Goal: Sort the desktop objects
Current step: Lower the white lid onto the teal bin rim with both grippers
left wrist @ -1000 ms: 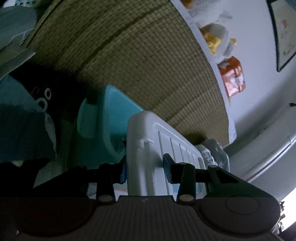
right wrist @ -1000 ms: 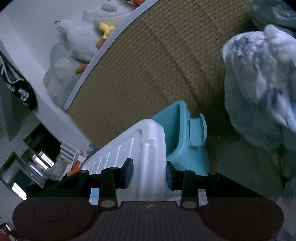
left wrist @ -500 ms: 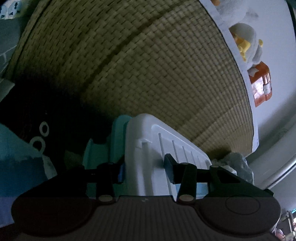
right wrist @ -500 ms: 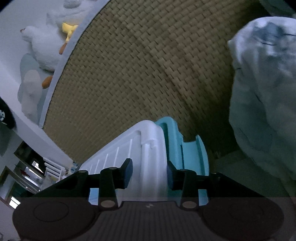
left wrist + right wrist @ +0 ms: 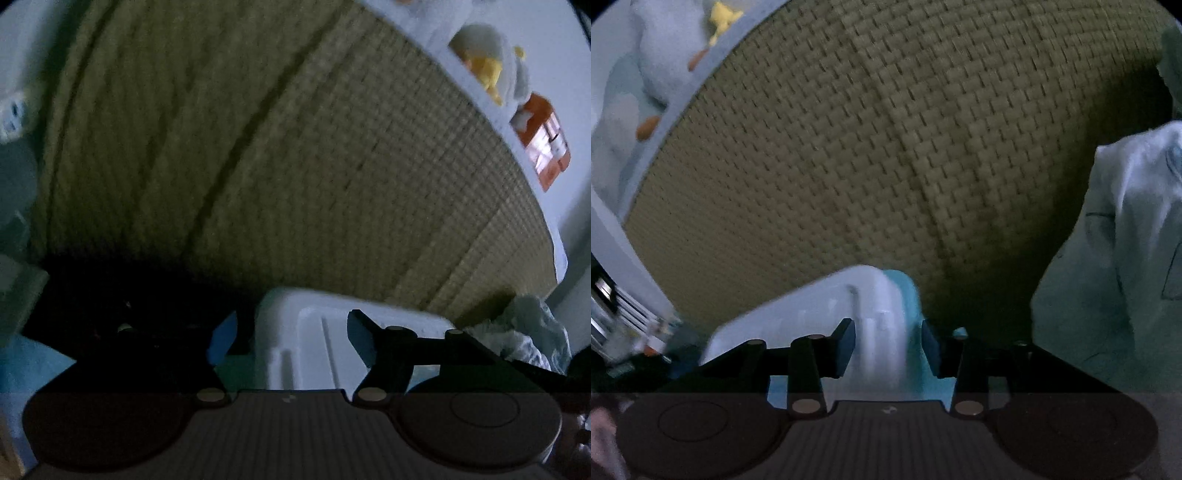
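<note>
The white basket [image 5: 317, 339] is sitting right between the fingers of the left gripper [image 5: 291, 332], at the near bottom of the left wrist view. Its blue finger pad [image 5: 221, 336] is standing a little apart from the basket's side, and the dark pad on the other side is lying over the basket's top. The fingers are spread wide, but the picture is blurry, so I cannot tell if they are pinching the basket or letting go.

The right gripper [image 5: 888, 347] is reaching over the other end of the white basket [image 5: 812, 314]. Its fingers are squeezing in on the basket's white rim and the teal bin [image 5: 905, 295] tucked against it.

A second ago the teal bin was showing big and tall past the basket in both views. Now it is sinking low; in the left view it is only a thin teal strip beside the basket. The left fingers are standing farther apart than before.

Both grippers are pointing forward and down over the basket, coming at it from opposite ends.

Behind the basket, the woven mat [image 5: 295, 166] is filling most of the view. Beside the basket, a crumpled pale cloth [image 5: 1126, 258] is lying on the mat. Far behind the basket, past the mat's edge, stuffed toys [image 5: 487, 66] and an orange box [image 5: 543, 140] are sitting.
</note>
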A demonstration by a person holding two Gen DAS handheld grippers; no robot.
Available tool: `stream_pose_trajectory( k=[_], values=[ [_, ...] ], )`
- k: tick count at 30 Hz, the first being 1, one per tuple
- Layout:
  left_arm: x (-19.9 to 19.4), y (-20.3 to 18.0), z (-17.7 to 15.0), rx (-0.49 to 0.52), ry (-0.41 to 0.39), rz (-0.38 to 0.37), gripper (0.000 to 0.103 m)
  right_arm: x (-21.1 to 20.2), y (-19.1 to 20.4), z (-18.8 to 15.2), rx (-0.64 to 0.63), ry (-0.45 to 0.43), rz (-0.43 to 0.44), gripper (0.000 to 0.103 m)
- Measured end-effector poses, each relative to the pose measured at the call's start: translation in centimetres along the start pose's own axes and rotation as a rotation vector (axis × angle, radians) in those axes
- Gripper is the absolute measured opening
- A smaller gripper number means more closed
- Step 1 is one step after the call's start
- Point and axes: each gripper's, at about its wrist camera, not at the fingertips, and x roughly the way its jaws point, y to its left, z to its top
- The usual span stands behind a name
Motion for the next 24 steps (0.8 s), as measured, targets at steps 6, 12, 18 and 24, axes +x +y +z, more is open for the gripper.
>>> stream_pose_trajectory(
  k=[6,12,18,24],
  values=[
    [-6.1,-2.6,-3.6,0.244,-0.165,0.103,0.074,-6.3,2.0,-2.3,-0.272,-0.202,-0.037,0.046],
    [-9.5,-5.0,-9.3,0.333,-0.227,0.206,0.074,-9.2,4.5,-6.8,-0.435,-0.246,-0.045,0.045],
    [-9.5,-7.6,-14.6,0.394,-0.196,0.223,0.025,-9.8,6.6,-11.6,-0.520,-0.234,-0.050,0.020],
    [-7.4,-9.9,-17.5,0.443,-0.131,0.216,0.024,-10.3,8.7,-16.3,-0.603,-0.219,-0.055,0.020]
  ],
)
